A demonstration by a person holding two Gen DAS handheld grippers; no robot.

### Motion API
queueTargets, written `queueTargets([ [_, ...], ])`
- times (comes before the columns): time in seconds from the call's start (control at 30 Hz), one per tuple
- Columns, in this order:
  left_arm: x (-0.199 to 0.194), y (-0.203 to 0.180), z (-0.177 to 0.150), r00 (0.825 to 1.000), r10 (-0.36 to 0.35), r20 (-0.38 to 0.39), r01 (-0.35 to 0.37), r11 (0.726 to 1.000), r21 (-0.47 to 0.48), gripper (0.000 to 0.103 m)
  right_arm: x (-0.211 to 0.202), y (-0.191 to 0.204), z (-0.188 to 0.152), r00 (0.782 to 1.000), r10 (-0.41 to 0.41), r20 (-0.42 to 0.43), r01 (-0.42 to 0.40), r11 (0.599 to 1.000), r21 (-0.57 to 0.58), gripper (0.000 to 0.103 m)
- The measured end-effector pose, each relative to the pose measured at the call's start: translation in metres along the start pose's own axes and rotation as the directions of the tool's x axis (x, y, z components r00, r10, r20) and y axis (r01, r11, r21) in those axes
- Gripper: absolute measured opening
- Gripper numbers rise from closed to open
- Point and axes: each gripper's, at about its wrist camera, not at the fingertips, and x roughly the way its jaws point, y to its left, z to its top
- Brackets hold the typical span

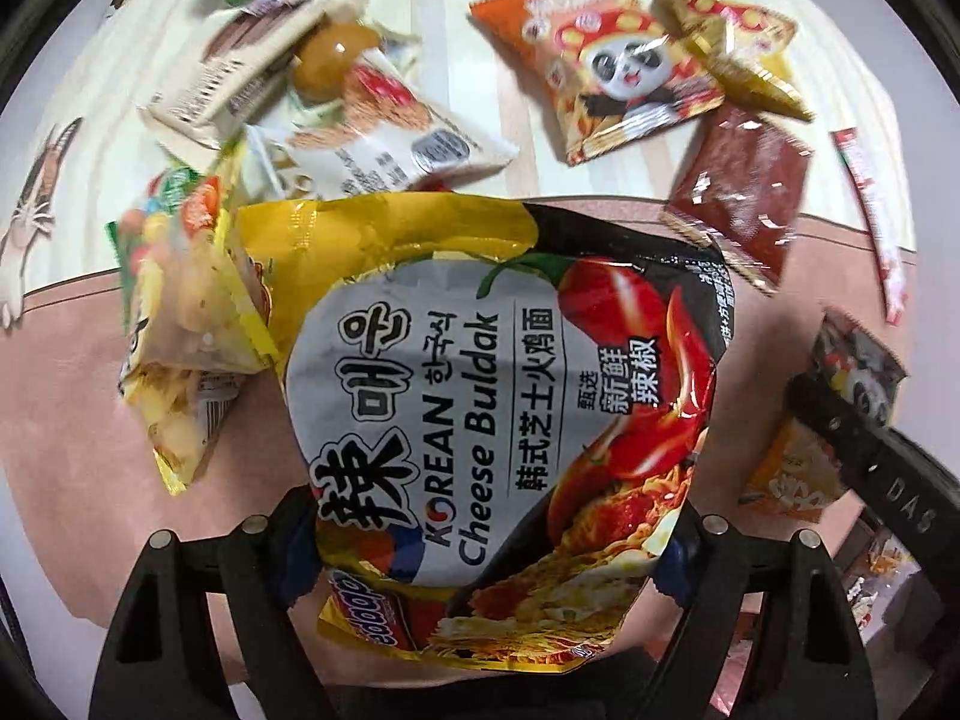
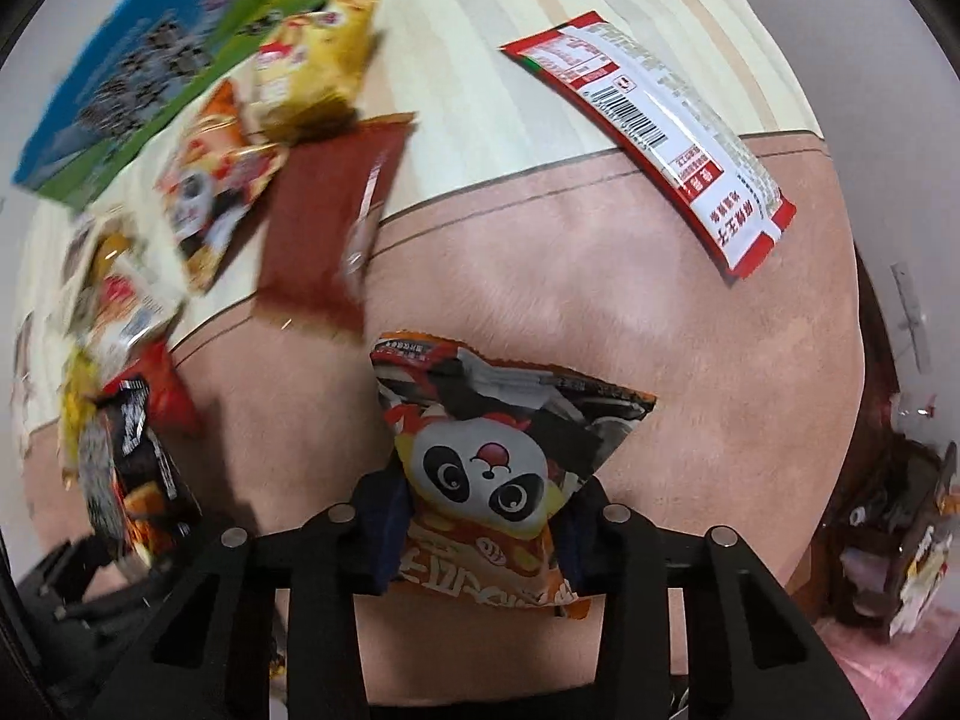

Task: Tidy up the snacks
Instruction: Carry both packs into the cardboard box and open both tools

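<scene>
Left gripper (image 1: pixel 489 546): jaws pinching the lower end of a Cheese Buldak noodle packet (image 1: pixel 504 420), which stands out ahead of the fingers above the pink mat (image 1: pixel 72 450). The packet looks light but bulky — crinkly glossy film over what is probably a brittle noodle block, so a hold on the sealed end or the flat sides seems safer than a hard squeeze across the middle. Right gripper (image 2: pixel 486 540): jaws pressed in on the bottom of a small panda snack bag (image 2: pixel 498 480), also carried clear of the mat. It appears puffed with air, soft and very light, with slick film; a grip by the crimped seam should keep it from popping or sliding out. Loose stock beyond the left tongs: a yellow chip bag (image 1: pixel 180 360) just to their left, a dark red sachet (image 1: pixel 741 192) ahead to the right, an orange panda bag (image 1: pixel 606 66) farther ahead, a white biscuit packet (image 1: pixel 390 144), and a round brown sweet (image 1: pixel 333 57). Ahead and right of the right tongs lies a long red-and-white packet (image 2: pixel 660 132), flat and apart from the rest. Judged state — sorting under way, most items not yet placed.
</scene>
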Motion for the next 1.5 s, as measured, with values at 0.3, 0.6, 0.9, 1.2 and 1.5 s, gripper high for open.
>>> queueTargets([
  [0.3, -0.098, 0.006, 0.022, 0.991, -0.064, 0.118, 0.064, 0.998, 0.007, 0.084, -0.062, 0.010, 0.012, 0.979, 0.201, 0.015, -0.199, 0.977, -0.077, 0.041],
  [0.6, -0.165, -0.004, 0.131, 0.965, -0.093, 0.245, 0.097, 0.995, -0.005, 0.084, -0.151, 0.044, 0.107, 0.921, 0.377, 0.096, -0.355, 0.916, -0.187, 0.041],
  [0.9, -0.197, 0.033, 0.297, 0.974, -0.061, 0.219, 0.073, 0.996, -0.048, 0.084, -0.163, 0.132, 0.269, 0.908, 0.389, 0.157, -0.330, 0.894, -0.302, 0.041],
  [1.2, -0.089, 0.058, 0.411, 0.999, -0.030, -0.017, 0.029, 0.998, -0.064, 0.084, -0.068, 0.187, 0.374, 0.956, 0.293, 0.000, -0.278, 0.905, -0.323, 0.041],
  [1.5, -0.014, 0.060, 0.453, 0.989, -0.022, -0.147, 0.013, 0.998, -0.062, 0.084, 0.014, 0.208, 0.418, 0.974, 0.190, -0.120, -0.220, 0.917, -0.332, 0.067],
])
